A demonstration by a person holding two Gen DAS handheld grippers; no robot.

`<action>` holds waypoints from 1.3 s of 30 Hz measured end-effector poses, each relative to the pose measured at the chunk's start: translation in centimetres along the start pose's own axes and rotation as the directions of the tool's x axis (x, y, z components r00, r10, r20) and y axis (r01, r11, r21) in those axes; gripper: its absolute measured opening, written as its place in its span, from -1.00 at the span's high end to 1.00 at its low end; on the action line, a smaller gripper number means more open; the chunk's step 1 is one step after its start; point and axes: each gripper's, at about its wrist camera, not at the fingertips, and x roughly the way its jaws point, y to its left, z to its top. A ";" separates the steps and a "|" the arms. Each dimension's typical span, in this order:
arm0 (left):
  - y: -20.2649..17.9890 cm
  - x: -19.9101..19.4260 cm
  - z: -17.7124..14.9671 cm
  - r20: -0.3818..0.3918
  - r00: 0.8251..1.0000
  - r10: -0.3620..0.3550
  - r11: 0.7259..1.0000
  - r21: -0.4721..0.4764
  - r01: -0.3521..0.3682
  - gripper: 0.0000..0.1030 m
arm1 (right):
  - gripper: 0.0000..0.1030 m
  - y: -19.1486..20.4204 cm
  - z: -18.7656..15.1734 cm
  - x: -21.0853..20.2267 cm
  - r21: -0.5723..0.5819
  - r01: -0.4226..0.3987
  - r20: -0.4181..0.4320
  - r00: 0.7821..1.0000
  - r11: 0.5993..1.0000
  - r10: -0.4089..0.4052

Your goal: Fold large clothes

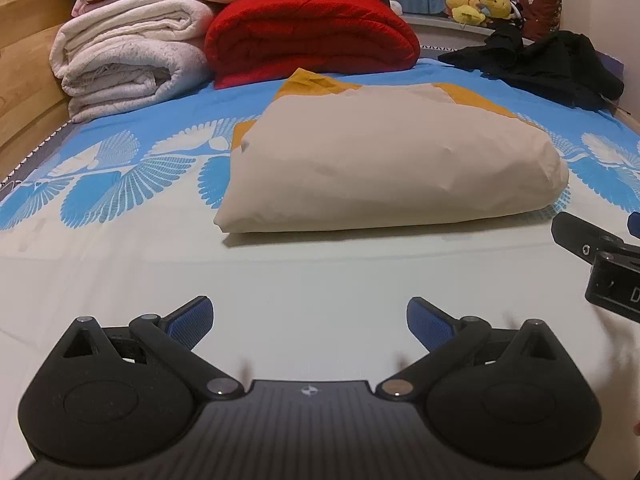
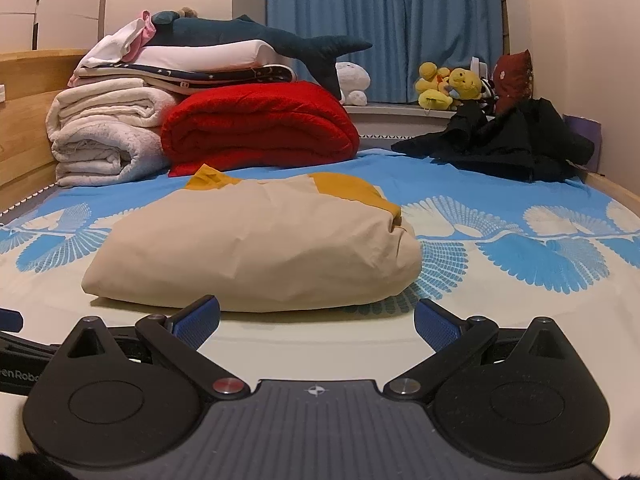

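The bed (image 2: pixel 500 184), in a blue feather-print sheet, carries a folded beige garment (image 2: pixel 256 248) at its middle, white blankets (image 2: pixel 100 136) beside a red blanket (image 2: pixel 260 128) behind, and black clothes (image 2: pixel 516 144) far right.

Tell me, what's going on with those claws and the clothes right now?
Left claw open, empty. Right claw open, empty. Beige-and-mustard garment folded on the bed. Nothing between.

A home bedroom: patterned bed sheet (image 2: pixel 500 200), stacked folded blankets (image 2: pixel 260 128), blue curtains (image 2: pixel 384 28), plush toys (image 2: pixel 448 86).
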 end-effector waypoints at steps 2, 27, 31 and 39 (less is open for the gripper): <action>0.0 0.0 0.0 0.000 1.000 -0.001 1.000 0.000 0.001 -1.00 | -0.98 0.0 0.0 0.0 -0.002 0.000 0.001 1.000 1.000 0.000; -0.1 0.0 -0.3 0.006 1.000 -0.001 1.000 0.013 0.001 -1.00 | -0.98 0.3 -0.1 -0.4 -0.039 -0.014 0.007 1.000 0.999 0.014; -0.2 0.0 -0.3 0.008 1.000 0.000 1.000 0.012 0.000 -1.00 | -0.98 0.4 -0.1 -0.4 -0.044 -0.016 0.008 1.000 0.999 0.016; -0.2 -0.1 -0.4 0.008 1.000 0.001 1.000 0.016 -0.002 -1.00 | -0.98 0.5 -0.1 -0.4 -0.051 -0.018 0.011 1.000 0.999 0.019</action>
